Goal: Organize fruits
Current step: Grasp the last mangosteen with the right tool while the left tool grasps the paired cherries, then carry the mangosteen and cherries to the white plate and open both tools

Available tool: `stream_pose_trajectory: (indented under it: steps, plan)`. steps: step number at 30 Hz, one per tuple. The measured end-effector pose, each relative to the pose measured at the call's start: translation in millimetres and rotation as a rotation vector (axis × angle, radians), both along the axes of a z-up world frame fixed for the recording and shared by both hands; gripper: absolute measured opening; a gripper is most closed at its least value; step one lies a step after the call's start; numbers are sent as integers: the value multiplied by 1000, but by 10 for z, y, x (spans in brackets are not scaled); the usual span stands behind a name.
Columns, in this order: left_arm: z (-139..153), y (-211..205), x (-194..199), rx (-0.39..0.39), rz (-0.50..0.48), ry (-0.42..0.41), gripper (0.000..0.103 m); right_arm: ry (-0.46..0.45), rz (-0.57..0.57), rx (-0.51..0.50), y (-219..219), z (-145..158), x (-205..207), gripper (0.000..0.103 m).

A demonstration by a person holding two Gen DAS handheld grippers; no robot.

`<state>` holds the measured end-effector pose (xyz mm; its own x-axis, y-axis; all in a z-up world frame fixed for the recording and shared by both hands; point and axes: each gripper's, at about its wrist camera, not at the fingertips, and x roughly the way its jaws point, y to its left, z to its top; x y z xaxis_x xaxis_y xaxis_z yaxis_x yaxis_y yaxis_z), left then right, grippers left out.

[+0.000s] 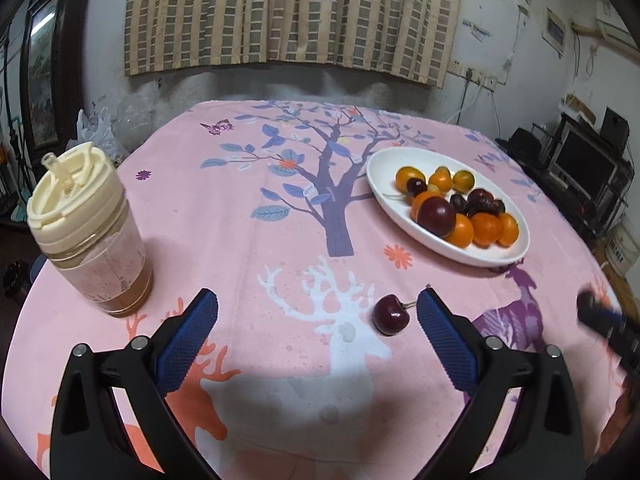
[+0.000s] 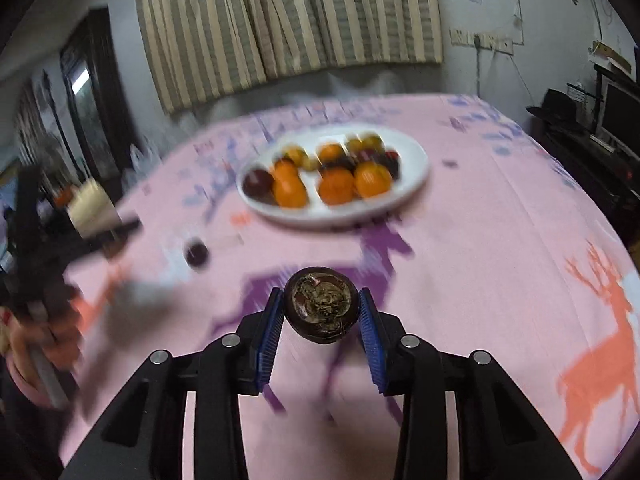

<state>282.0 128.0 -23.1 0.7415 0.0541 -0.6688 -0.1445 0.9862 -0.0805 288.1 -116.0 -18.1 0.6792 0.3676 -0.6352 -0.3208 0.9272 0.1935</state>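
Right gripper (image 2: 320, 312) clamps dark round purple fruit (image 2: 321, 305) between blue pads, above pink cloth. Left gripper (image 1: 317, 314) spread wide; glossy dark red cherry (image 1: 391, 315) just inside right finger. Cherry light, soft, bruisable: pinch gently across body. White oval plate (image 1: 400, 216) beyond.

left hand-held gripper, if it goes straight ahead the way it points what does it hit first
Probably nothing at once: the open left hand-held gripper faces bare tablecloth. The loose cherry sits just inside its right finger; the plate lies further right. Depth is unclear.

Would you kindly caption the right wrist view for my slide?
Right gripper clamps a dark fruit above the pink tablecloth, facing the fruit plate.
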Motion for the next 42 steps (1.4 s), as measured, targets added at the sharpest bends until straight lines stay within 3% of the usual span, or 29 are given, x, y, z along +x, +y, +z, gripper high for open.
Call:
stream_pose_trajectory:
  steps: [3, 5, 7, 11, 22, 27, 30, 37, 42]
  plan:
    - [-88, -133, 52, 39, -74, 2, 97, -41, 11, 64, 85, 54, 174, 38]
    - [-168, -240, 123, 51, -151, 19, 81, -33, 28, 74, 98, 24, 205, 38]
    - [-251, -342, 209, 56, -218, 46, 73, -18, 29, 63, 87, -7, 183, 38]
    - [-383, -482, 354, 95, -274, 83, 66, 14, 26, 71, 49, -36, 178, 38]
    - [-512, -504, 555, 53, -308, 163, 46, 22, 55, 44, 125, -53, 133, 38]
    - [-537, -525, 552, 63, -303, 176, 31, 18, 49, 28, 127, -65, 137, 38]
    - [-522, -531, 505, 50, -300, 177, 29, 11, 45, 17, 130, -70, 130, 38]
    - [-221, -597, 286, -3, -308, 107, 29, -15, 30, -9, 154, -62, 117, 38]
    - [248, -733, 519, -33, -320, 38, 29, -37, 6, -16, 172, 100, 268, 38]
